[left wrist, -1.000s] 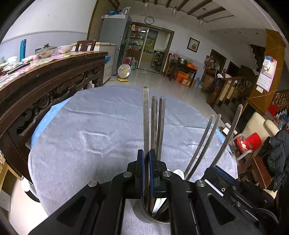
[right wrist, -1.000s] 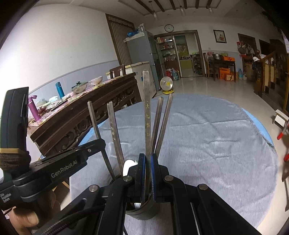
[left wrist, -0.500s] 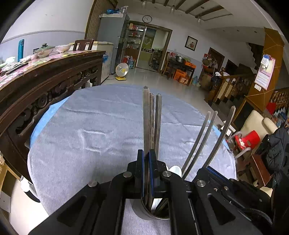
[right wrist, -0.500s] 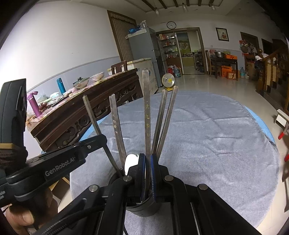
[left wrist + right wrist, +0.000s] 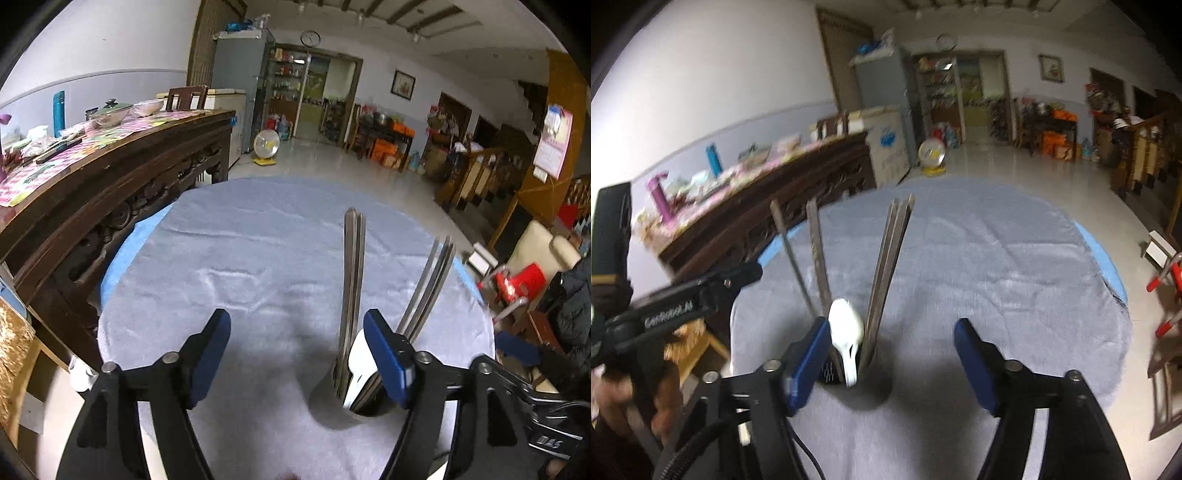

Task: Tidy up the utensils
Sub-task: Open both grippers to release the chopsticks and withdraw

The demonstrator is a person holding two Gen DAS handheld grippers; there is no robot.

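Both claws spreading, with nothing between them, beside the metal cup of utensils on the grey cloth.

A dark carved sideboard [image 5: 110, 206] crowded with dishes runs along the left of both views, a small fan [image 5: 266, 144] stands on the floor beyond the round table [image 5: 122, 251], and red chairs [image 5: 524, 280] sit at the right edge. On the grey cloth [image 5: 258, 258] the metal cup [image 5: 332, 402] stands at lower centre-right of the left view, holding upright steel utensils [image 5: 352, 266] and a white spoon [image 5: 846, 328]. The left gripper [image 5: 297, 358] has its jaws opening wide, nothing between them; its right finger crosses in front of the cup. The right gripper [image 5: 892, 363] is likewise opening and holds nothing, the cup just beside its left finger.
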